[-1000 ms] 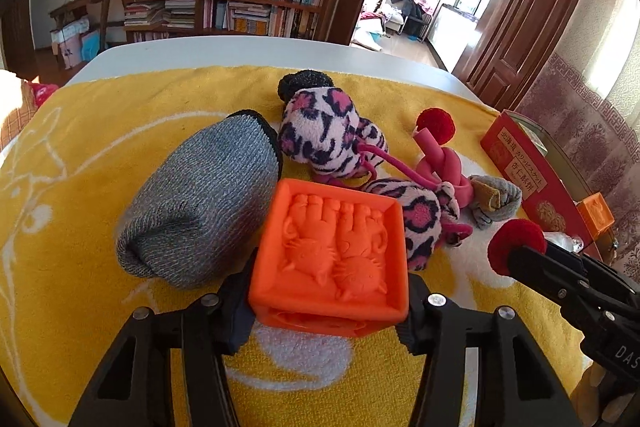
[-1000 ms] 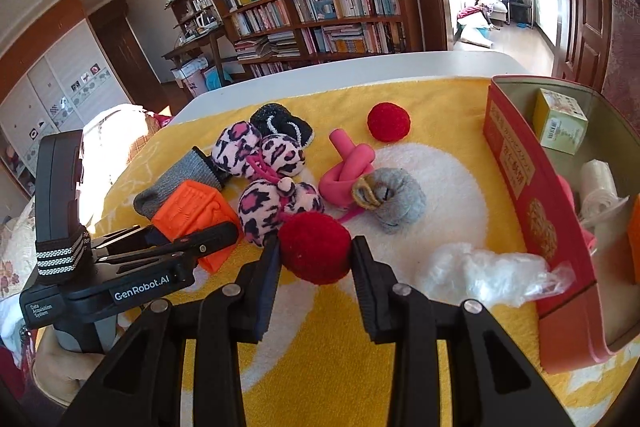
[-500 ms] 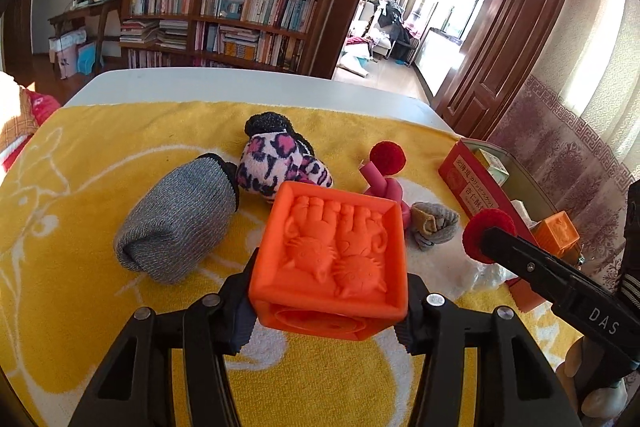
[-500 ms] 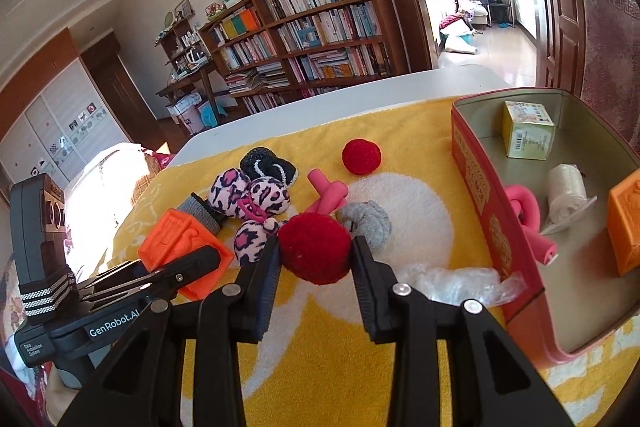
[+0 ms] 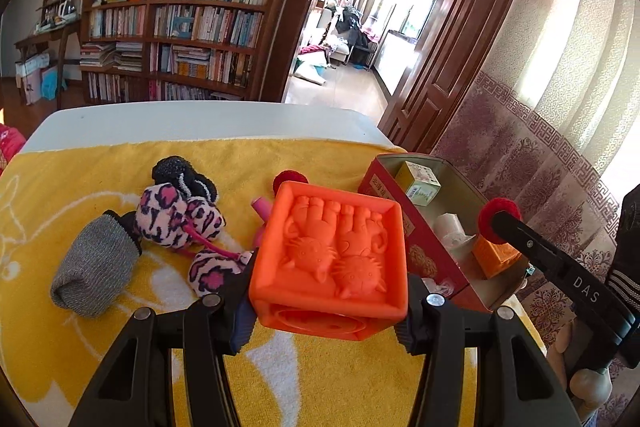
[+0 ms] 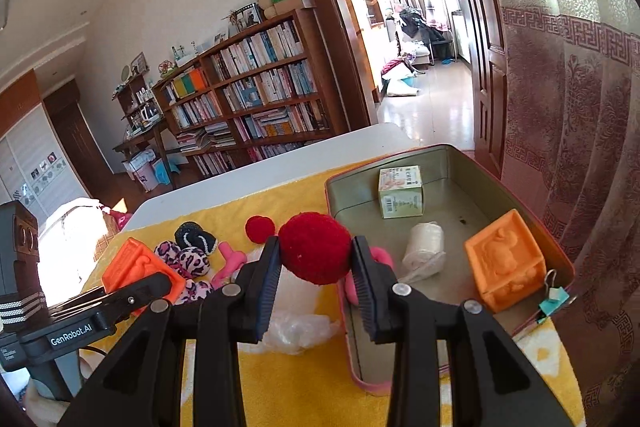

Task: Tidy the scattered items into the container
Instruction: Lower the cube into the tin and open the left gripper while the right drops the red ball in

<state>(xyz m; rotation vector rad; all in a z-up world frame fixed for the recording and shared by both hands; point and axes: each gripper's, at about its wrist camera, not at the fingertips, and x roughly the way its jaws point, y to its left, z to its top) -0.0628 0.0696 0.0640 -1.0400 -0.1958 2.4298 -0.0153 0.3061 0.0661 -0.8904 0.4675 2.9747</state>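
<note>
My left claw (image 5: 328,301) is clamped on the orange block (image 5: 334,255), held clear above the yellow towel (image 5: 48,187). My right claw (image 6: 316,273) is clamped on the red pom-pom (image 6: 315,247), just left of the tin container (image 6: 448,153). Ahead and right of that claw, the tin holds another orange block (image 6: 505,261), a small green box (image 6: 401,191) and a white roll (image 6: 424,245).

Sunlit room, wooden bookshelf (image 5: 180,35)
</note>
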